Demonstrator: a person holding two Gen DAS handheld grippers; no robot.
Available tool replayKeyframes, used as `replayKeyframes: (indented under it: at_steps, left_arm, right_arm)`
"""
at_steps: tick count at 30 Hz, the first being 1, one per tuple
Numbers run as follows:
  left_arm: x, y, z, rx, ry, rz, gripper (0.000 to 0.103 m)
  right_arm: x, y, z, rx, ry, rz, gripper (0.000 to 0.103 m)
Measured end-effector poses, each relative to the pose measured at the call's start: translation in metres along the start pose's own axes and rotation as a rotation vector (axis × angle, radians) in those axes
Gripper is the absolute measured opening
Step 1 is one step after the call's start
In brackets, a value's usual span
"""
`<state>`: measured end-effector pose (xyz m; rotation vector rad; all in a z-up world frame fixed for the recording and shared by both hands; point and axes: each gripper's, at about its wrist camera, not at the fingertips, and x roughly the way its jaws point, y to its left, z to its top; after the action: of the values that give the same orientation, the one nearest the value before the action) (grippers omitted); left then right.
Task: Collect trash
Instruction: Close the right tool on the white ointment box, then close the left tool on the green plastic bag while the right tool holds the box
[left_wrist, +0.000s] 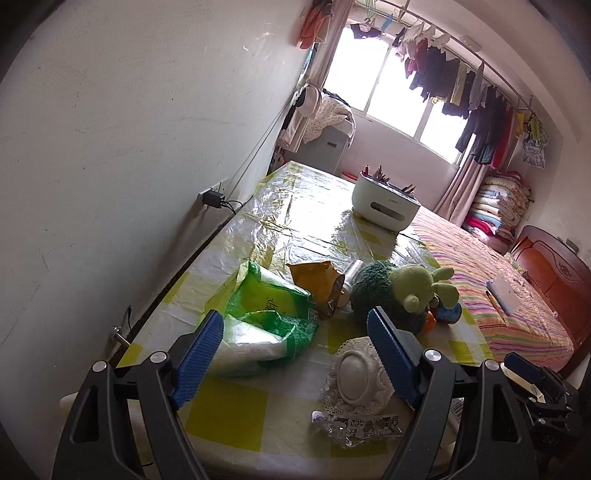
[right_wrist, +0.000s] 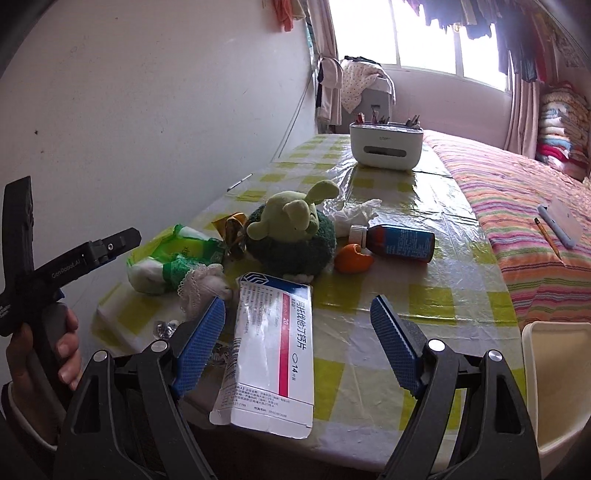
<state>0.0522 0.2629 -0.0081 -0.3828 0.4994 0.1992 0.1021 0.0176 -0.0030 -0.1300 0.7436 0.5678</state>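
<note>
Right wrist view: medicine carton (right_wrist: 271, 354) lies at tabletop's (right_wrist: 424, 295) near edge, flap open, apparently empty; likely light, crushable, best pinched across its flat faces. Right gripper (right_wrist: 297, 314) gapes wide over it, holding nothing. Green plastic bag (left_wrist: 266, 317), limp and slippery, sits toward the wall edge between left gripper's (left_wrist: 295, 326) spread, empty jaws. Foil wrapper (left_wrist: 354, 428) lies flat, hard to pinch.
</note>
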Motion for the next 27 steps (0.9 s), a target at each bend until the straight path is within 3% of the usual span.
replayKeyframes:
  at_steps: [9, 14, 16, 20, 25, 27]
  left_arm:
    - [0.028, 0.013, 0.007, -0.021, 0.103, 0.107, 0.078]
    - [0.041, 0.023, 0.008, -0.076, 0.15, 0.108, 0.078]
    - [0.046, 0.024, 0.009, -0.082, 0.165, 0.109, 0.078]
    - [0.057, 0.029, 0.009, -0.104, 0.193, 0.106, 0.078]
    - [0.071, 0.034, 0.004, -0.119, 0.232, 0.121, 0.077]
    - [0.076, 0.037, 0.002, -0.129, 0.248, 0.122, 0.061]
  right_arm:
    - [0.036, 0.016, 0.0, -0.081, 0.114, -0.055, 0.08]
    - [0.055, 0.016, -0.006, -0.096, 0.166, -0.07, 0.079]
    - [0.061, 0.015, -0.009, -0.096, 0.192, -0.066, 0.066]
    - [0.071, 0.01, -0.016, -0.085, 0.217, -0.068, 0.054]
    - [0.069, 0.002, -0.018, -0.049, 0.187, -0.049, 0.05]
    - [0.068, -0.003, -0.019, -0.026, 0.171, -0.038, 0.049]
